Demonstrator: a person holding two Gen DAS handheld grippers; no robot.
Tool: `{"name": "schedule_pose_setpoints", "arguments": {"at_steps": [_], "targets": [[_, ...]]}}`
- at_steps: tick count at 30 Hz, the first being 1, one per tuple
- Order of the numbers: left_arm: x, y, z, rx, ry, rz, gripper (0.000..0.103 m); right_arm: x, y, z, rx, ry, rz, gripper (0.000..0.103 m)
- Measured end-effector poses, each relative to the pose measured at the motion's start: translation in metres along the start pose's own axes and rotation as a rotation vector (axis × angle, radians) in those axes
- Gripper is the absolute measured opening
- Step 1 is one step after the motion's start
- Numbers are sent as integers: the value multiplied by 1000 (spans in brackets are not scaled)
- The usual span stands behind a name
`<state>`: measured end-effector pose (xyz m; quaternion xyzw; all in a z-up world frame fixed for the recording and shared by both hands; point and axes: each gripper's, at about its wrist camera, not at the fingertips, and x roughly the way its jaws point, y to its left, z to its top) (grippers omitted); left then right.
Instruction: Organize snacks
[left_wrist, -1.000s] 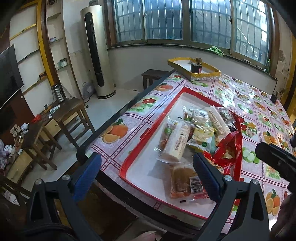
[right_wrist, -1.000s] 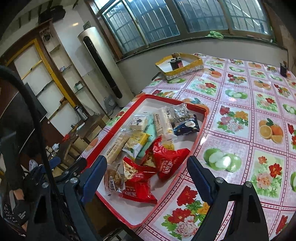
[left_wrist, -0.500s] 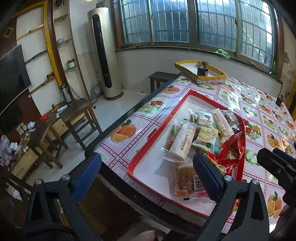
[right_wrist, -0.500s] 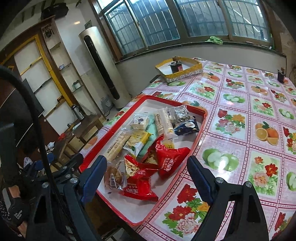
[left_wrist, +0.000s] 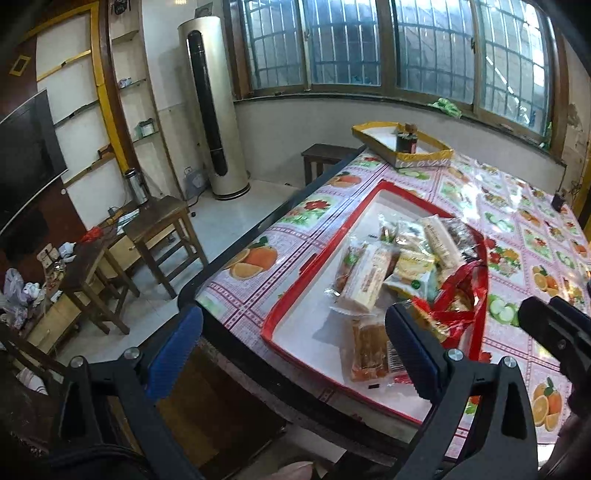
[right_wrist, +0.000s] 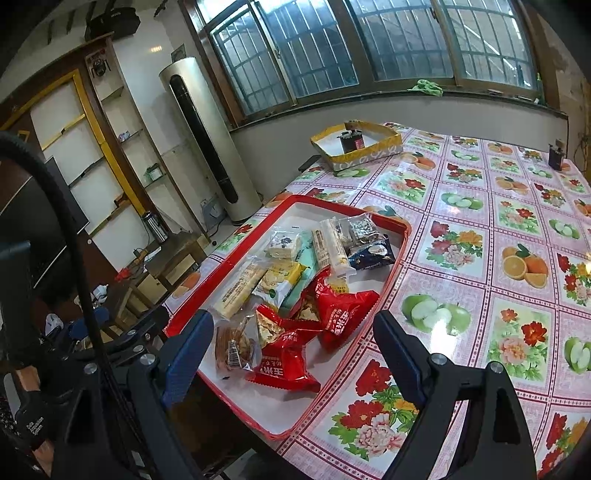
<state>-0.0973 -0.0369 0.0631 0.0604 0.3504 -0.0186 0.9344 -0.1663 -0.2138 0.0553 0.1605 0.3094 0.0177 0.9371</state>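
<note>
Both grippers held above the desk edge

The left gripper (left_wrist: 293, 343) and right gripper (right_wrist: 293, 341) are held with jaws spread wide and empty, low in frame before the red tray (right_wrist: 291, 201).

Black tongs (right_wrist: 293, 345), blue fingertips (right_wrist: 188, 354).

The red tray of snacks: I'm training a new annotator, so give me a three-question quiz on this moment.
1. True or false: the left claw grips a snack.
2. Where does the dark blue packet lie in the red tray? A) far end B) near end C) on the tablecloth
3. What stands in the yellow box at the table's far end?

Key: 1. False; both it and the right claw are open and hold nothing. 2. A. 3. A small dark container.
</note>
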Motion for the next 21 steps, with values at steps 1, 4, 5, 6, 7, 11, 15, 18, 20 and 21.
{"name": "schedule_pose_setpoints", "arguments": {"at_steps": [1,4,5,6,7,11,15,18,20,21], "targets": [[0,1,-1,0,3,-3,99,0,-1,0,6,3,4,89],[1,5,-4,-1,9,-2,99,1,1,0,13,9,7,89],[1,6,-3,-3,12,-4,99,1,2,0,11,9,4,89],[2,8,-3,-7,17,-9,99,1,3,0,8,9,3,89],[3,9,-2,-13,20,-13,99,1,5,0,7,11,1,89],[4,7,0,-4,17,-33,99,2,8,1,3,13,-8,89],[5,5,2,15,7,-56,99,2,9,1,2,14,-15,89],[9,6,1,17,7,-65,99,5,12,1,-2,17,-21,89],[11,5,1,31,7,-71,99,7,11,0,4,27,-24,89],[11,4,1,38,4,-74,99,8,11,0,6,28,-23,89]]}}
